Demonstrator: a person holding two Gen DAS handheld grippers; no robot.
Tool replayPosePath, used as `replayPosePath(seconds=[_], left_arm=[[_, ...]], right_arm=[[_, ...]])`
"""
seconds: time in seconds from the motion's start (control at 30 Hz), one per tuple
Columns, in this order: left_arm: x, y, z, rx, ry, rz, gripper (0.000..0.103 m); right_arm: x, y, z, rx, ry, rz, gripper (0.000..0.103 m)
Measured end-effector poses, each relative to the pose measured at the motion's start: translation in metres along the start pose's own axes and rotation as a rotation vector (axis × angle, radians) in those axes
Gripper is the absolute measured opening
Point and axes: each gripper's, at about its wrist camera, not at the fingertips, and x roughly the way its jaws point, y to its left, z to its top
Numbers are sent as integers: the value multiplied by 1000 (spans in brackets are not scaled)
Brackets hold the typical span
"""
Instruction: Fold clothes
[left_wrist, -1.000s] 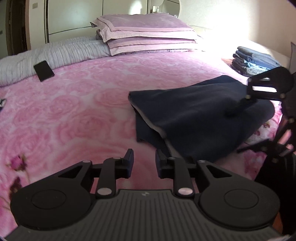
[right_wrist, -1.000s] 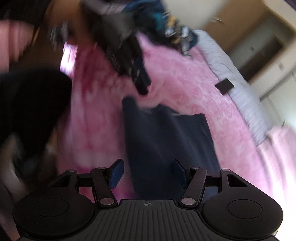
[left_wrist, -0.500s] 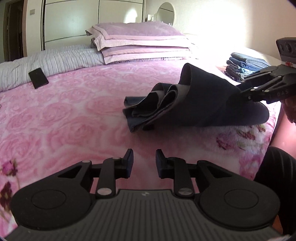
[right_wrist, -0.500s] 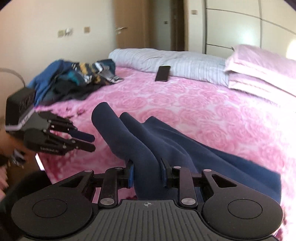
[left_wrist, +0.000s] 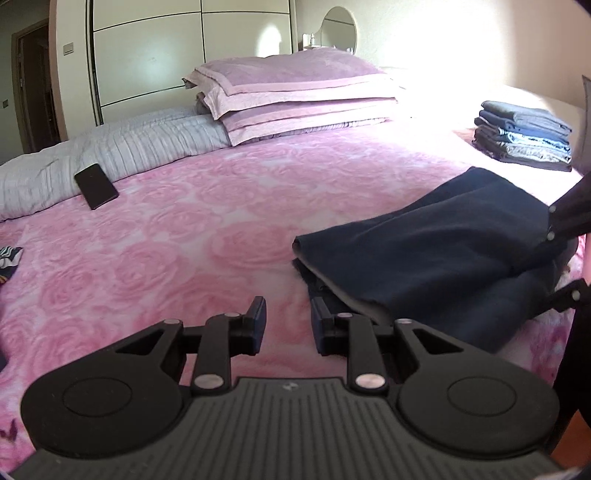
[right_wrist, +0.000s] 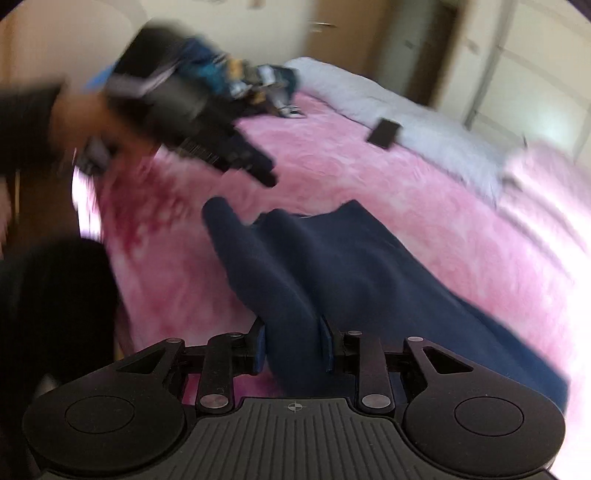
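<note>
Folding is midway: the right gripper, jaws opening, has the navy garment between its pads; the left gripper, empty and slightly parted, sits left of it. Next, probably squaring the edges.

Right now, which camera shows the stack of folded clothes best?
The left wrist view. There the stack of folded clothes lies sharp and in full near the far corner of the bed. The right wrist view is blurred and does not show it, only a loose pile of clothes.
</note>
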Motion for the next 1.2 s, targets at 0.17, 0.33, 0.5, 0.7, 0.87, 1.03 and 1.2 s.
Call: replayPosePath(seconds=[0.17, 0.33, 0.5, 0.7, 0.87, 1.03, 1.2], left_arm=[[-11, -14, 2, 16, 15, 4, 22], [-21, -48, 14, 26, -17, -64, 22], [-2, -99, 21, 124, 39, -155, 27], [12, -134, 14, 254, 124, -93, 26], [9, -141, 18, 277, 167, -66, 26], [17, -144, 23, 254, 239, -51, 26], [17, -145, 23, 244, 252, -42, 26]], right_arm=[[-21, 5, -4, -24, -13, -51, 43], [-51, -13, -29, 108, -34, -139, 53], [-73, -41, -73, 386, -15, -205, 53], [-100, -50, -96, 466, -15, -268, 54], [-111, -38, -92, 402, -66, -272, 56], [-84, -47, -94, 499, -38, -184, 61], [-82, -60, -92, 592, -35, -153, 62]])
